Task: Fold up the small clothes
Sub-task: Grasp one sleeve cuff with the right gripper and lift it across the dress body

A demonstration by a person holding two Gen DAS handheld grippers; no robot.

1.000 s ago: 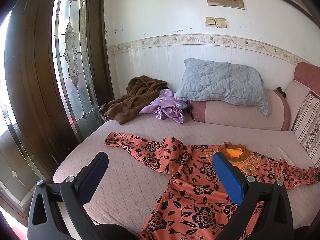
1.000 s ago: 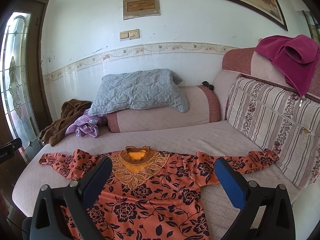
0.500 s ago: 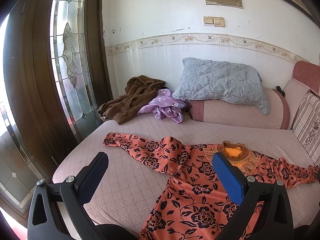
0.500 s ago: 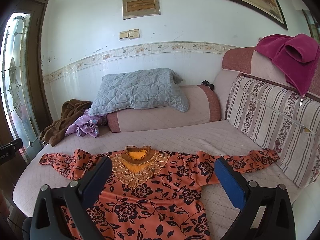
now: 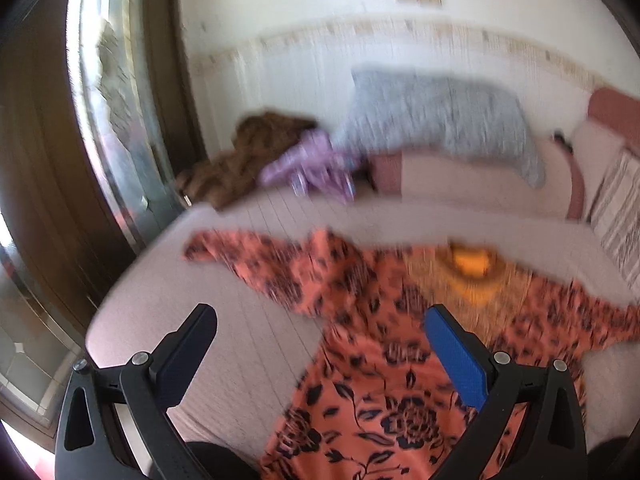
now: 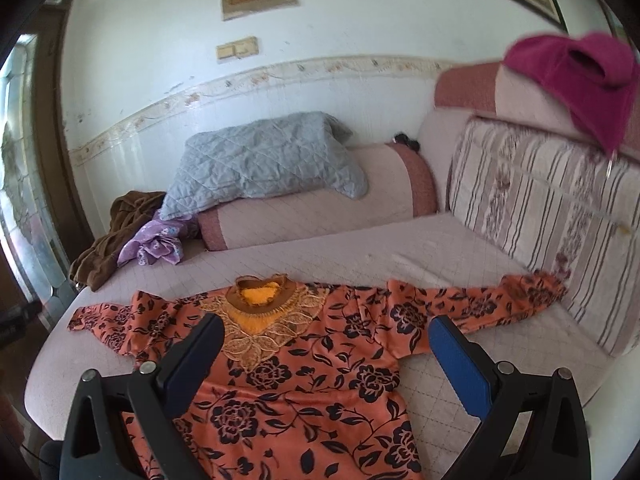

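Observation:
An orange dress with black flowers (image 6: 304,376) lies spread flat on the pink sofa seat (image 6: 360,252), sleeves stretched left and right, its gold lace collar (image 6: 260,308) toward the back. It also shows, blurred, in the left wrist view (image 5: 360,320). My left gripper (image 5: 320,320) is open and empty, above the dress's left side. My right gripper (image 6: 326,324) is open and empty, above the chest of the dress.
A grey quilted pillow (image 6: 264,160) rests on a bolster (image 6: 320,208) at the back. A brown garment (image 6: 108,240) and a purple one (image 6: 156,244) lie at the back left. A striped cushion (image 6: 540,220) with a magenta towel (image 6: 580,76) is at the right. A glass door (image 5: 112,100) stands left.
Both grippers have dropped and tilted closer to the dress. The left view is now blurred by motion. Both stay open; the dress has not moved.

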